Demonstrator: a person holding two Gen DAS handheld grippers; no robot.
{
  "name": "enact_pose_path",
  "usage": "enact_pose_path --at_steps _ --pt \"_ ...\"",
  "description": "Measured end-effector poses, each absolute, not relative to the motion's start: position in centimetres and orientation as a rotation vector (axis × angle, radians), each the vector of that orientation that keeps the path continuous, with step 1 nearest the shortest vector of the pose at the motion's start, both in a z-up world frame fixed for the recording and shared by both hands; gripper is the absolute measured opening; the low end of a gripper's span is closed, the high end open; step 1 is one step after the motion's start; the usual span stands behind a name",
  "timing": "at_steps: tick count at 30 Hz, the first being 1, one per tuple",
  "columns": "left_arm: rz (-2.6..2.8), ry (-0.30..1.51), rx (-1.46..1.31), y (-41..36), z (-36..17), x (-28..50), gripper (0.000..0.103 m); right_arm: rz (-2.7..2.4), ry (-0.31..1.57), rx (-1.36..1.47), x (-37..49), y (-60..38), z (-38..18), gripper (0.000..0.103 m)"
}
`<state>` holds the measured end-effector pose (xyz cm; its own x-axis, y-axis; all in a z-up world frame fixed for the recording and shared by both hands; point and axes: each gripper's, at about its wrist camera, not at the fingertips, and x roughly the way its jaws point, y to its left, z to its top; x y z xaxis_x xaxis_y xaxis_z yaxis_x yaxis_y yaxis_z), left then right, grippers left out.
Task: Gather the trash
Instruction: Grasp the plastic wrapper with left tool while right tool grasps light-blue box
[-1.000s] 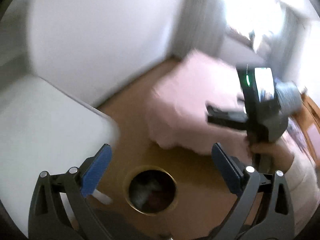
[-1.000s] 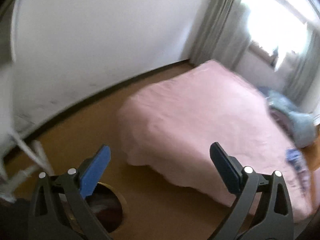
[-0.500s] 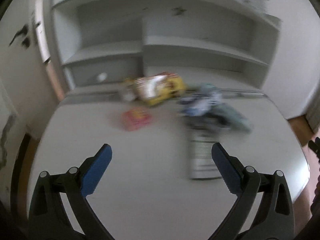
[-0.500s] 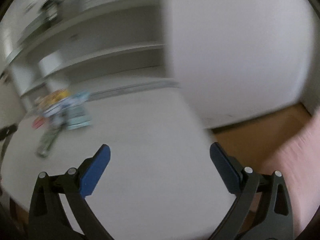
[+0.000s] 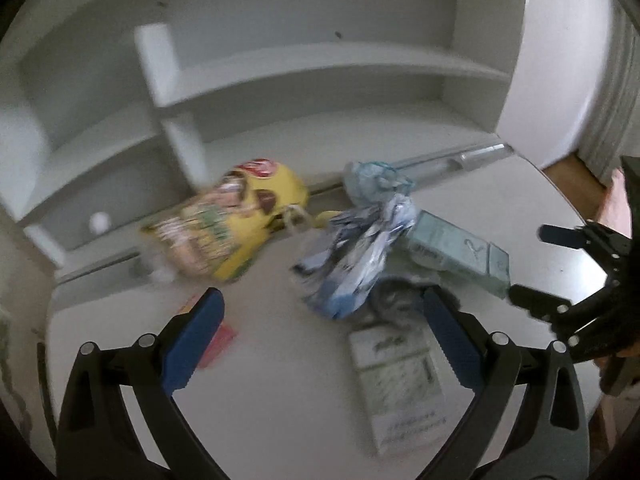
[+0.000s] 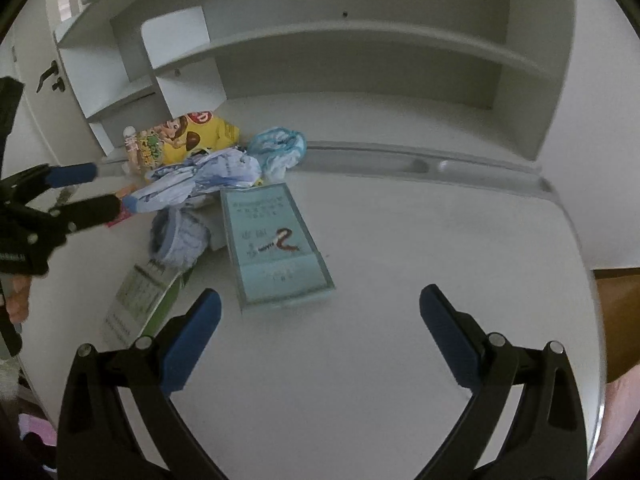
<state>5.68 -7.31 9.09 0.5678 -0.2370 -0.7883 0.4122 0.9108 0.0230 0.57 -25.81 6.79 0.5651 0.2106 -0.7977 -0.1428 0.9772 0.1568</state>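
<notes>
both grippers, left gripper (image 5: 322, 334) and right gripper (image 6: 320, 326), are spread wide and empty over the desk (image 6: 380, 240). the trash pile (image 6: 208, 184) sits at the back by the shelves. the risk: it's a loose overlapping heap, so a grab could drag neighbours off the edge. the right view shows the teal box (image 6: 276, 248) clearly, while the left is blurred but shows a red wrapper (image 5: 218, 340).

Both wrist views look down, near, sharing the littered desk (image 6: 400, 240).

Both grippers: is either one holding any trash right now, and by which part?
Nothing is held. The left gripper and right gripper are open above the desk, apart from the trash pile.
</notes>
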Motion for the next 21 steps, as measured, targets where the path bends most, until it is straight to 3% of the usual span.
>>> enact_pose_path --at_steps 7,8,10,11,15,21 --pt "-0.391 0.888 0.324 -9.9 8.0 9.2 0.095 0.241 0.979 0.022 2.9 -24.1 5.8 0.093" --pt "-0.394 0.891 0.342 -10.3 7.8 9.6 0.092 0.25 0.981 0.015 3.0 -23.8 5.9 0.09" --pt "-0.41 0.913 0.362 -10.6 7.2 10.0 0.058 0.278 1.009 0.021 3.6 -23.2 5.5 0.07" --pt "-0.436 0.939 0.348 -10.6 6.8 10.3 0.048 0.294 1.023 0.035 3.8 -23.1 5.2 0.063" --pt "-0.453 0.945 0.302 -9.7 6.7 10.3 0.034 0.305 1.002 0.054 3.4 -22.9 5.3 0.058" --pt "-0.407 0.863 0.204 -7.3 9.5 9.0 0.034 0.264 0.919 0.087 2.0 -24.4 7.7 0.058"
